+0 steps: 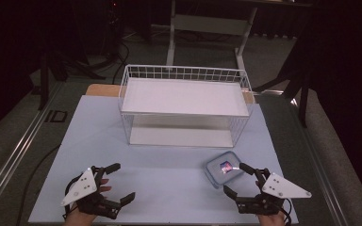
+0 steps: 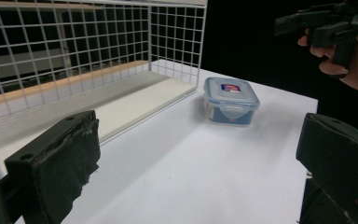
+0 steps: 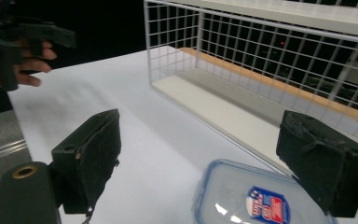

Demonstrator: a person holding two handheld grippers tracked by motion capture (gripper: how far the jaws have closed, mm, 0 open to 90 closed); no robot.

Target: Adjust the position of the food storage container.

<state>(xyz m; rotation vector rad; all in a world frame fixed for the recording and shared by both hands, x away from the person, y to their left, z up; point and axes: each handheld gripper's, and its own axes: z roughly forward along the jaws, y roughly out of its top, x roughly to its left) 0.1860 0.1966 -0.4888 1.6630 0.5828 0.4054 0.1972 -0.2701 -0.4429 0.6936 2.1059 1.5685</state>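
Blue-lidded clear plastic box (image 1: 223, 168) sits at lower right of the high view, just ahead of our right gripper (image 1: 239, 179) (jaws apart, empty). We should straddle the lid squarely before closing. Our left gripper (image 1: 116, 182) waits agape at lower left.

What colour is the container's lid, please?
Translucent blue, with a red-and-blue label; the lid shows best in the right gripper view.

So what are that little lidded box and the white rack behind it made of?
The lidded box looks like clear, glossy plastic: you can see through its walls, light glints off the bluish snap-on lid, and a printed label sits on top. The rack appears to be white-coated metal wire, thin rods crossing in a grid, with flat matte white shelf boards, possibly laminate.
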